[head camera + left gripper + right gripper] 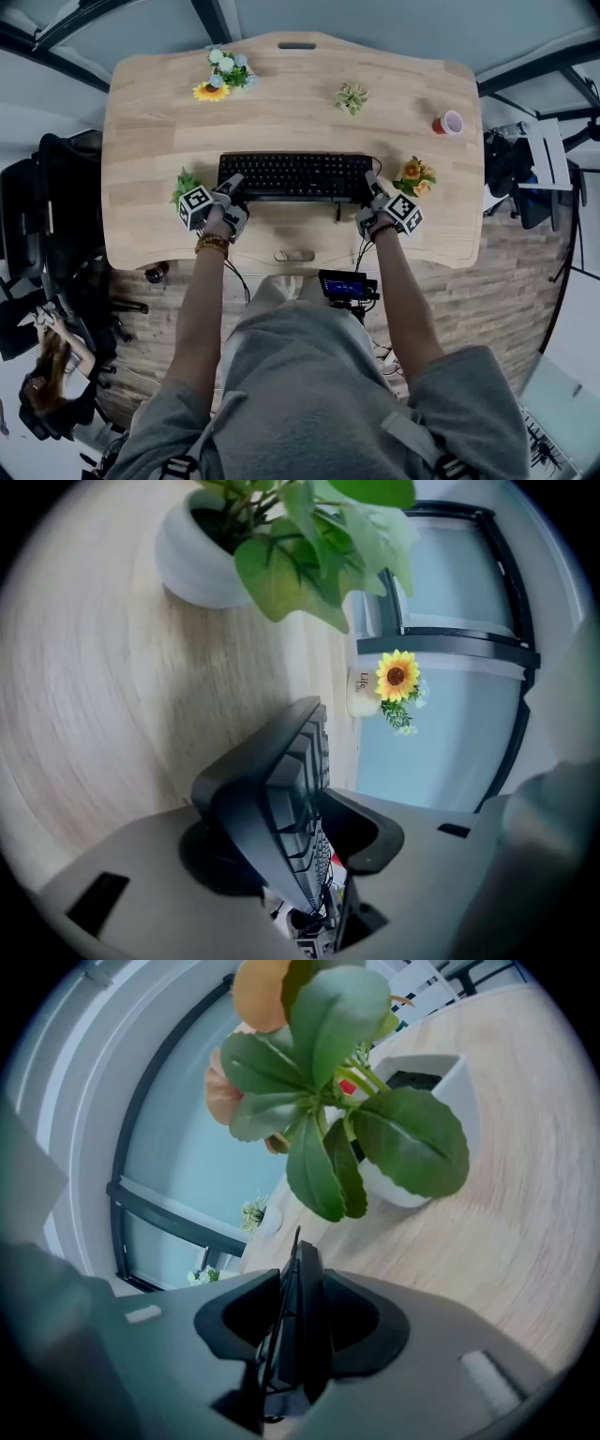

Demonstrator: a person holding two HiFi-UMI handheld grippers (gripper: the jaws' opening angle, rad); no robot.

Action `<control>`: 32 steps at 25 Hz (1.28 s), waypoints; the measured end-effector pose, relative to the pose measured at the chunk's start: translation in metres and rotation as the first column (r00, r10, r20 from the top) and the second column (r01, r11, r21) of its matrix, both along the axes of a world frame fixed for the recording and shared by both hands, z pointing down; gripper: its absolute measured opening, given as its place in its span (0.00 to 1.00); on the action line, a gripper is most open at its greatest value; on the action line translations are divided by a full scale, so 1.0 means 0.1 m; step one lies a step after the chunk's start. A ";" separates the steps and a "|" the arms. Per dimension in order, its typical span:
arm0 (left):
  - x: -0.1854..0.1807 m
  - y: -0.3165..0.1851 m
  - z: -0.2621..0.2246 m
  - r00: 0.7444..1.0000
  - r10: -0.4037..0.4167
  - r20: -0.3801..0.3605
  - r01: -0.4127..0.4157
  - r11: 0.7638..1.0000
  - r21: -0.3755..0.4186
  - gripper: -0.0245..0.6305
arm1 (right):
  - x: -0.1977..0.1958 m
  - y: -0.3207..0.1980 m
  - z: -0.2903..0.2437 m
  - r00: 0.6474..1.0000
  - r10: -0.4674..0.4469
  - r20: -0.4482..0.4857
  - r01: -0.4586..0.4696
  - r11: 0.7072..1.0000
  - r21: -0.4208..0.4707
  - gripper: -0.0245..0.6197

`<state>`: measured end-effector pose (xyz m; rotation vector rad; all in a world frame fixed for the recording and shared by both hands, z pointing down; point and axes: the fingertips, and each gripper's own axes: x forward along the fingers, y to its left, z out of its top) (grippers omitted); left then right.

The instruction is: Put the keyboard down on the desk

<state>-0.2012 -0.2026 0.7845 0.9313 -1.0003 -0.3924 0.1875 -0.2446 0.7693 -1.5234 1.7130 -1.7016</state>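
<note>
**Keyboard on the counter between two claws**

One black keyboard (295, 176) lies lengthwise across the near middle of the wooden counter (281, 131). One claw is at each of its two short ends. From the head view it looks flat on the wood, but no view shows whether its whole underside rests there.

(a) Left claw (232, 187). It reaches in at the keyboard's left end. In the left gripper view the two jaws stand parted. The keyboard's end sits tilted between them, leaning on one jaw, and is not clamped.

(b) Right claw (373, 187). It reaches in at the keyboard's right end. In the right gripper view the keyboard is seen edge-on and upright in the frame. Both jaws are closed against its two faces and grip it.

(c) Other objects. There are four plants and one cup, all apart from the keyboard.
- A green plant (186, 185) in a white pot stands just left of the left claw.
- An orange-flowered plant (415, 176) in a white pot stands just right of the right claw.
- A sunflower posy (220, 75) stands at the far left.
- A small succulent (352, 97) stands at the far middle.
- The single red cup (448, 123) stands at the far right.
</note>
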 end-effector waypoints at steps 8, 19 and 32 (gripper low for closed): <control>0.06 0.13 0.04 0.999 -0.010 -0.045 0.008 1.000 -0.027 0.36 | 0.04 0.05 0.07 0.999 -0.008 -0.053 0.005 0.998 -0.056 0.28; 0.24 0.28 -0.02 0.973 0.229 -0.001 -0.229 0.973 0.016 0.46 | -0.14 0.10 -0.09 0.878 -0.319 -0.358 0.328 0.944 -0.037 0.45; 0.00 0.79 0.00 0.305 0.713 0.631 -0.782 0.566 -0.262 0.48 | -0.27 0.36 -0.06 0.440 -0.517 -0.734 0.646 0.750 -0.140 0.47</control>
